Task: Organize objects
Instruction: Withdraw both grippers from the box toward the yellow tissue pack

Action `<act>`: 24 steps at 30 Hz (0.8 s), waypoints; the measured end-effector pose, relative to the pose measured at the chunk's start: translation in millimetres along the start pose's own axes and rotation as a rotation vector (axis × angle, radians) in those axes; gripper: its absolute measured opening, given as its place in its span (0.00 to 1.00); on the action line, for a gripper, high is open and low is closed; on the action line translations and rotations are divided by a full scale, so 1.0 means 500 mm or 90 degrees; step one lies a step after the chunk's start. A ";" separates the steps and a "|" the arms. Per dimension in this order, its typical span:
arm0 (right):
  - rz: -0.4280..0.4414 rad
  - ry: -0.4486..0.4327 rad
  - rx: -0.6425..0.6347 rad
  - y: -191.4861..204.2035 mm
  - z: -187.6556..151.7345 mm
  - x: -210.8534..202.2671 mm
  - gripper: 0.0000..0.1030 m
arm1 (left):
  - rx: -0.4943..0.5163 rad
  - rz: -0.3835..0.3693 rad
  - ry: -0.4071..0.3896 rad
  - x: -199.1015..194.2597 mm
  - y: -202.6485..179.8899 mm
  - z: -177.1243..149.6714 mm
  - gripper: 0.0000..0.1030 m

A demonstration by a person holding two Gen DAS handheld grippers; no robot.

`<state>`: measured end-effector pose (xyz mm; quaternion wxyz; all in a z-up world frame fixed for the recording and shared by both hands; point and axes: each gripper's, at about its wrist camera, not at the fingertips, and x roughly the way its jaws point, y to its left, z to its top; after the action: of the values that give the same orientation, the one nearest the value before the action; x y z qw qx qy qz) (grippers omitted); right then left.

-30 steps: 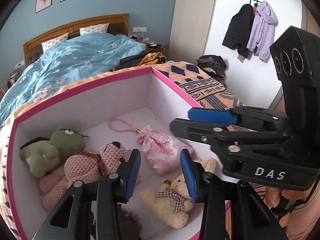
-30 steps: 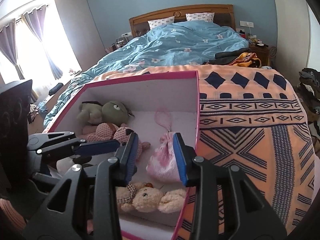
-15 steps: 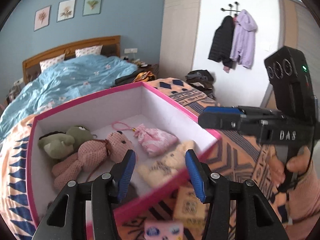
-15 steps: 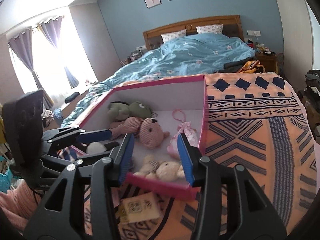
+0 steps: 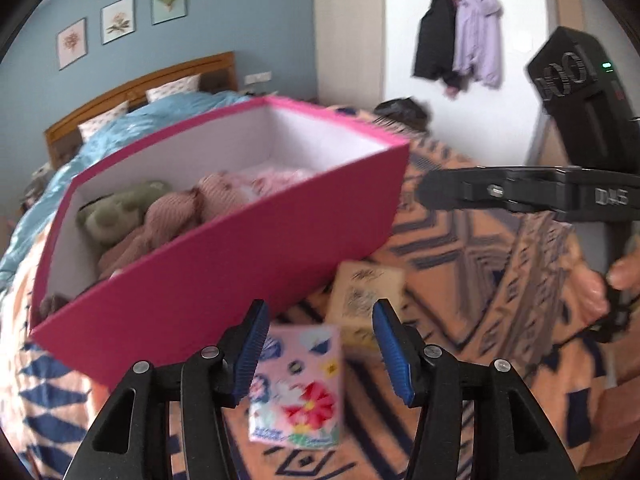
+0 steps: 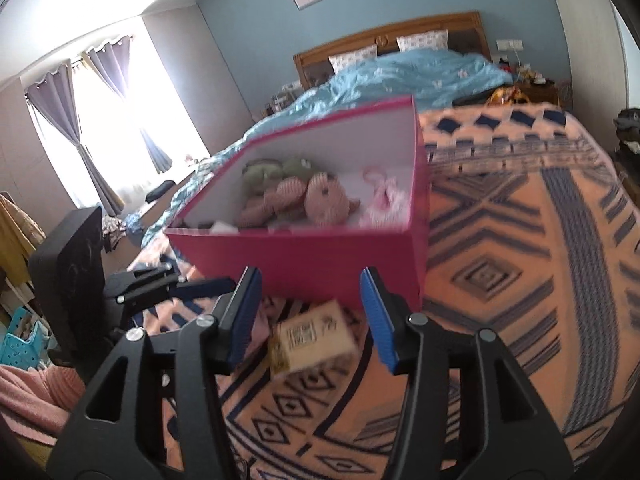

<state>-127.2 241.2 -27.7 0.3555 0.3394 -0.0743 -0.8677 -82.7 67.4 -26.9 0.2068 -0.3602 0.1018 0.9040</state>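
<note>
Pink cardboard forms the box point(image 5: 224, 264) filling the left and centre of the left wrist view, with a green plush point(image 5: 116, 210) and a pink bear point(image 5: 176, 210) inside. Low in the middle, the left gripper point(image 5: 318, 350) has just been opening; its blue pads stand apart over a flowered tissue pack point(image 5: 298, 392) without touching it. Right of that lies a tan packet point(image 5: 366, 292) on the patterned blanket point(image 5: 480, 264). At lower centre of the right wrist view, the right gripper point(image 6: 310, 312) has also just been opening, its jaws apart above the packet, holding nothing.
</note>
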 end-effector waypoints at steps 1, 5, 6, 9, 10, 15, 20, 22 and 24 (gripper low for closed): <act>0.001 0.007 0.004 -0.003 -0.007 0.006 0.52 | -0.003 0.006 0.006 0.004 0.001 -0.005 0.53; 0.001 0.034 0.018 -0.010 -0.033 0.028 0.52 | -0.020 0.061 0.037 0.019 0.018 -0.025 0.53; 0.004 0.039 0.020 -0.011 -0.038 0.032 0.52 | -0.021 0.070 0.044 0.022 0.022 -0.030 0.53; 0.004 0.050 0.028 -0.018 -0.051 0.038 0.52 | -0.036 0.081 0.060 0.022 0.035 -0.045 0.53; 0.003 0.053 0.030 -0.019 -0.053 0.039 0.52 | -0.039 0.089 0.063 0.021 0.038 -0.048 0.53; -0.003 0.062 0.039 -0.029 -0.060 0.049 0.52 | -0.064 0.097 0.052 0.001 0.045 -0.052 0.53; -0.008 0.077 0.051 -0.042 -0.065 0.068 0.52 | -0.080 0.027 0.026 -0.020 0.031 -0.043 0.53; -0.007 0.084 0.052 -0.044 -0.068 0.076 0.52 | -0.076 -0.004 0.022 -0.021 0.017 -0.038 0.53; -0.004 0.090 0.052 -0.044 -0.070 0.084 0.52 | -0.071 -0.039 0.022 -0.019 0.005 -0.037 0.53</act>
<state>-138.9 233.6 -84.9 0.3426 0.4144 -0.0835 -0.8390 -66.1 55.9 -33.5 0.2125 -0.3900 0.0436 0.8949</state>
